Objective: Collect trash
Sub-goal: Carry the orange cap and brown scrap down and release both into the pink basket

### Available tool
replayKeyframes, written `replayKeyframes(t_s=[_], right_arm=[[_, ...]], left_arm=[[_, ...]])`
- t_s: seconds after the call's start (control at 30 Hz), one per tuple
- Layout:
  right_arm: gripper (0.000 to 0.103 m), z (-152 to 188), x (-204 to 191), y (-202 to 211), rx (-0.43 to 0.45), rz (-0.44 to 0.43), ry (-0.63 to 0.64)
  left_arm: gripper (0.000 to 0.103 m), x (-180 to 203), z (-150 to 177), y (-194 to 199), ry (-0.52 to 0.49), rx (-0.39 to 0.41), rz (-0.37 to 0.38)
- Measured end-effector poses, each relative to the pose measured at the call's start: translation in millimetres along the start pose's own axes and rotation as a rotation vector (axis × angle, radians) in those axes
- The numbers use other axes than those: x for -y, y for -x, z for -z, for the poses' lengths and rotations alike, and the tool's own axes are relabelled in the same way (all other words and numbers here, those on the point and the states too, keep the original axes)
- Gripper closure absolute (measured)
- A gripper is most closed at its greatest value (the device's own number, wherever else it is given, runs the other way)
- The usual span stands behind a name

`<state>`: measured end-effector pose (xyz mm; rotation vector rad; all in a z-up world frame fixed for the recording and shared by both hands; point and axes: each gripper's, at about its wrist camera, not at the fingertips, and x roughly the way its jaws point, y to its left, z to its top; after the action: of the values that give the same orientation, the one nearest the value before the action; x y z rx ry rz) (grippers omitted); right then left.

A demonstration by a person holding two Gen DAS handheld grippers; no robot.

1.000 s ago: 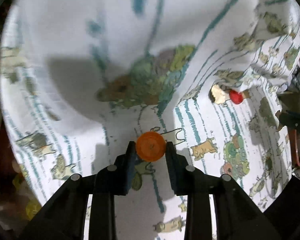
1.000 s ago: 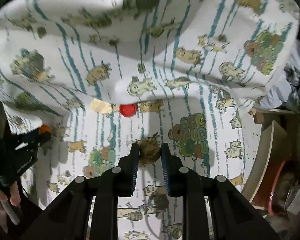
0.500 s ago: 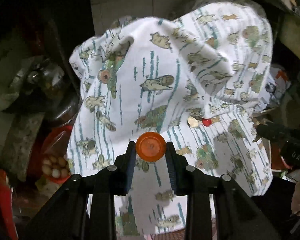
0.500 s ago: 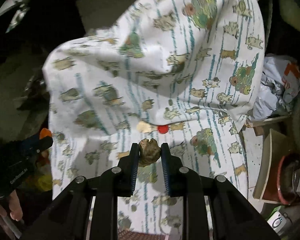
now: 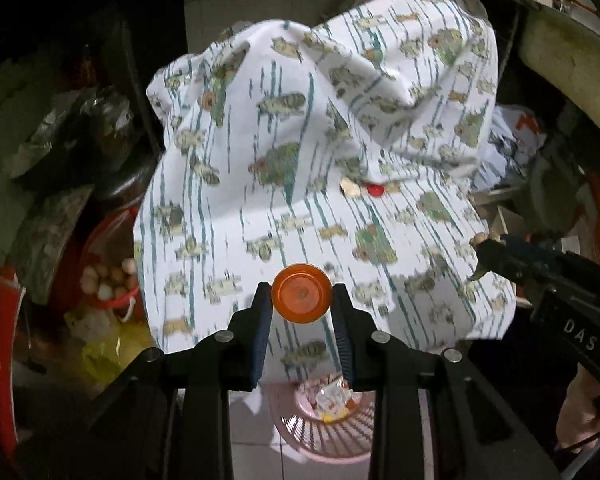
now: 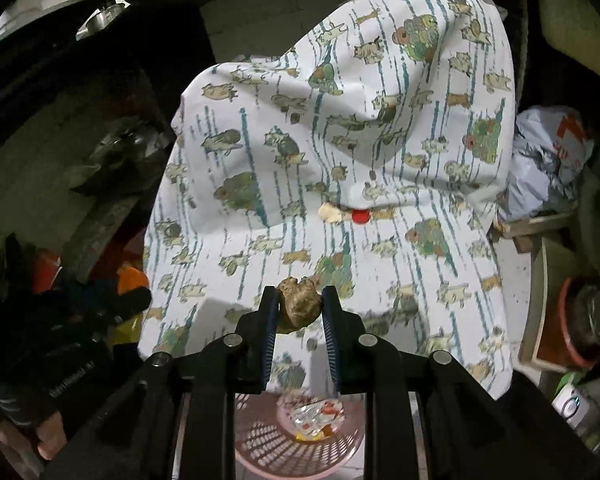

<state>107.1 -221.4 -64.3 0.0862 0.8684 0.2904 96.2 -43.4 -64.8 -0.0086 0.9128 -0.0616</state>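
Observation:
My left gripper (image 5: pixel 302 300) is shut on an orange bottle cap (image 5: pixel 302 298), held in the air before the patterned cloth (image 5: pixel 320 160). My right gripper (image 6: pixel 300 308) is shut on a brown crumpled lump (image 6: pixel 300 306). Below both is a pink mesh basket (image 6: pixel 268 444), which also shows in the left wrist view (image 5: pixel 320 436), with wrappers inside. On the cloth lie a red cap (image 5: pixel 375 189) and a pale scrap (image 5: pixel 350 188); they also show in the right wrist view as the red cap (image 6: pixel 360 216) and scrap (image 6: pixel 330 213). The right gripper shows at the right edge of the left wrist view (image 5: pixel 480 242).
The cloth (image 6: pixel 340 140) drapes over a raised surface. A red bucket (image 5: pixel 108 280) with pale round items stands at the left. A crumpled plastic bag (image 6: pixel 548 156) and a wooden box (image 6: pixel 540 292) sit at the right. Dark clutter surrounds the scene.
Both grippers have pulled back and away from the cloth, each still holding its item. The pink basket has come into view below them.

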Motion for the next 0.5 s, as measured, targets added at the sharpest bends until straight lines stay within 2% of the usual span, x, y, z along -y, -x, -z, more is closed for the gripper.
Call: replayKeyframes(t_s=[0.27, 0.5], right_arm=[[0.079, 28.6, -5.8, -3.0, -0.047, 0.029, 0.027], [0.079, 46.2, 0.8, -30.1, -0.151, 0.047, 0.009]], left_arm=[[0.075, 4.8, 32.5, -12.5, 0.002, -0.098, 0.007], [0.074, -2.5, 53.9, -48.6, 0.020, -0.203, -0.029]])
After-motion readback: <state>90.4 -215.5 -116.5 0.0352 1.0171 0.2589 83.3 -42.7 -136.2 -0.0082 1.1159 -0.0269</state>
